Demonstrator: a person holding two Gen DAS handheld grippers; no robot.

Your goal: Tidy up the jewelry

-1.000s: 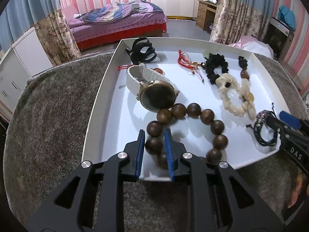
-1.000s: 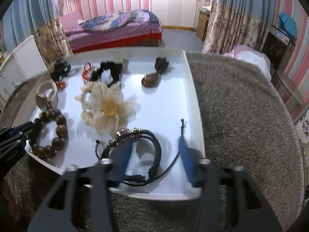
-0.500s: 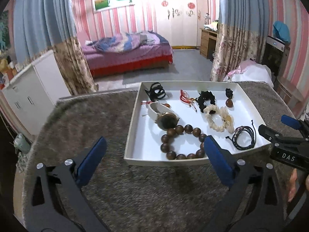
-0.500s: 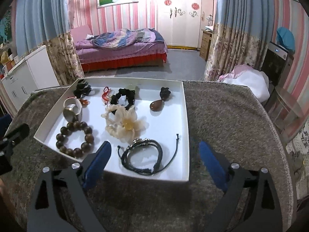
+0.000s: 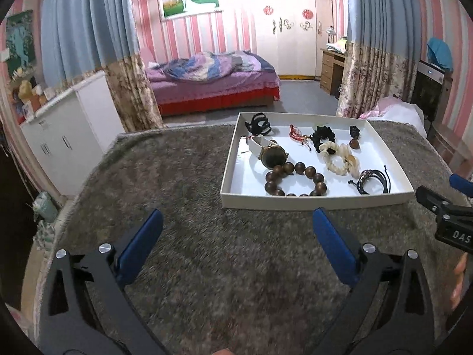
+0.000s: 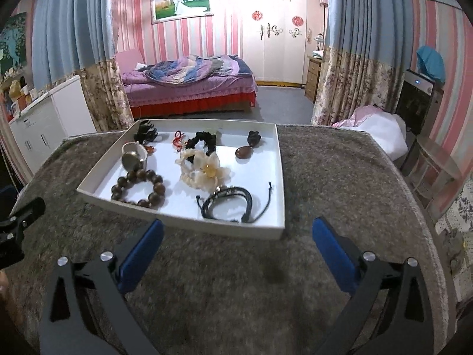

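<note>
Both claws released, empty: left claw (image 5: 236, 230), right claw (image 6: 236, 236) just opened; jewelry tray (image 6: 180, 217) ahead on tabletop (image 6: 325, 177), apart.

Left gripper (image 5: 236, 222): a second ago clamped on wooden bead bracelet (image 5: 295, 179) inside white tray (image 5: 313, 201); now jaws spread wide, empty, pulled back and raised over grey carpet (image 5: 183, 177), tray well ahead. Bracelet lies free in tray beside white-strap watch (image 5: 270, 152).

Right gripper (image 6: 236, 232): a second ago around black cord bracelet (image 6: 227, 204); jaws just opened further, nothing between them, withdrawn short of tray's near rim. Cord bracelet lies released in tray.
</note>
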